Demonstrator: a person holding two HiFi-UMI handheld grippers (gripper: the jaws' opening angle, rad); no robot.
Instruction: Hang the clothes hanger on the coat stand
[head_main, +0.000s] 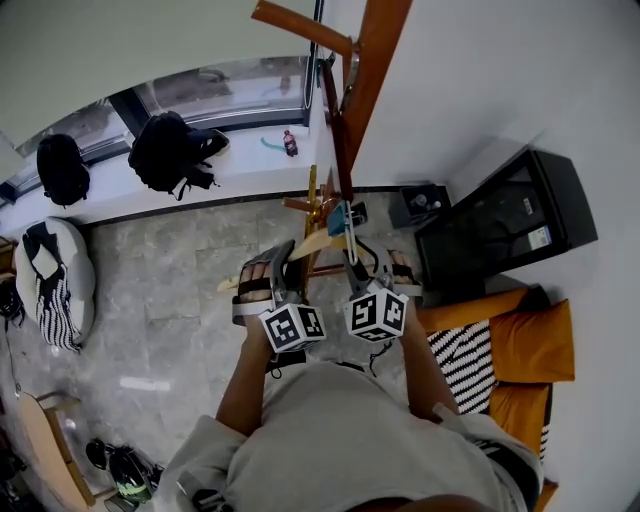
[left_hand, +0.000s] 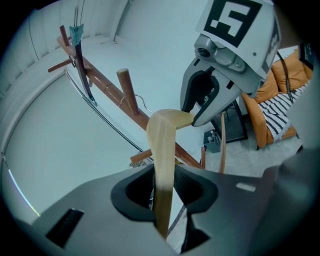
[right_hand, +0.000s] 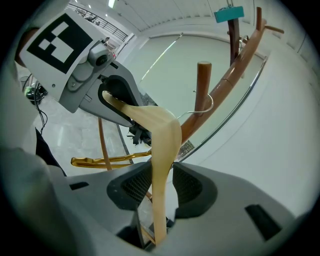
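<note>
A pale wooden clothes hanger (head_main: 318, 245) is held level in front of me, one arm in each gripper. My left gripper (head_main: 278, 272) is shut on its left arm (left_hand: 162, 160). The right arm (right_hand: 162, 150) sits between the pads of my right gripper (head_main: 370, 272), which is shut on it. The brown wooden coat stand (head_main: 372, 60) rises just beyond, leaning pegs branching off its post. The hanger's wire hook (right_hand: 201, 111) curves right beside an upright peg (right_hand: 202, 85); whether it rests on the peg I cannot tell.
A gold-coloured hanger (right_hand: 105, 161) hangs lower on the stand. Two black backpacks (head_main: 175, 150) and a bottle (head_main: 290, 143) sit on the window ledge. A black cabinet (head_main: 505, 225) and orange cushions (head_main: 530, 345) are at the right, and a striped beanbag (head_main: 55, 285) at the left.
</note>
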